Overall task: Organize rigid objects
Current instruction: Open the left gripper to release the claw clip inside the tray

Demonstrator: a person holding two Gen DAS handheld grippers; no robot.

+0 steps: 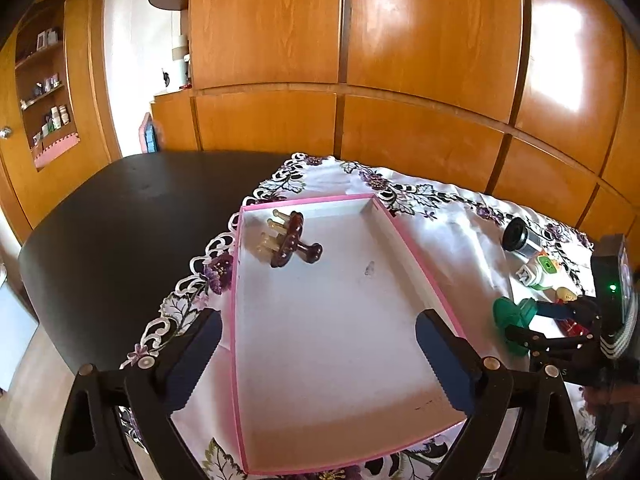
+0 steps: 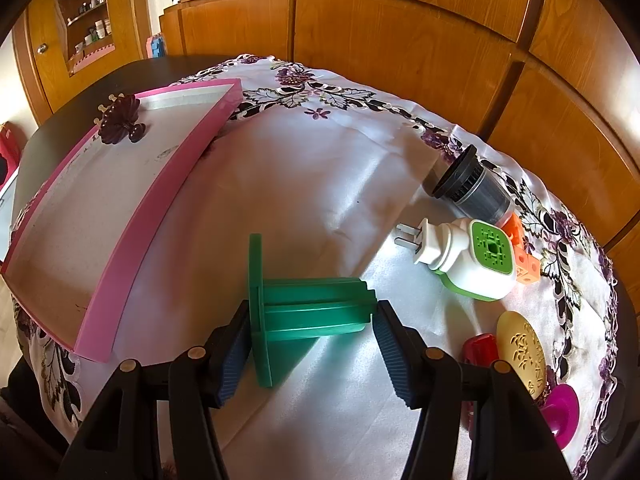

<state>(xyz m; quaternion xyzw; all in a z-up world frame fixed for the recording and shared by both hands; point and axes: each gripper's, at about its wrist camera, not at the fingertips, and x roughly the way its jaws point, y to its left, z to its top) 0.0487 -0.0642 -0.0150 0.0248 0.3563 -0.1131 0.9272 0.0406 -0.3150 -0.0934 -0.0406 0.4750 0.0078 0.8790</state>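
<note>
- Between my right gripper (image 2: 314, 344) fingers lies the green spool (image 2: 308, 308): long axis crosswise, flange at the left pad, hub end at the right pad. Jaws bracket it; whether they are clamped, I cannot tell.
- Pink tray (image 2: 132, 256) lies to the left; my judgement is that the carry goes that way.
- My left gripper (image 1: 320, 360) hangs spread wide and empty over the tray, near the brown clip (image 1: 294, 240).

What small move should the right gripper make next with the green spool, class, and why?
Probably close the right gripper on the green spool. Its fingers flank the spool, which lies on the cloth outside the pink box; whether they already grip it is unclear. The box holds only a dark hair clip, and the left gripper hangs open over it.
</note>
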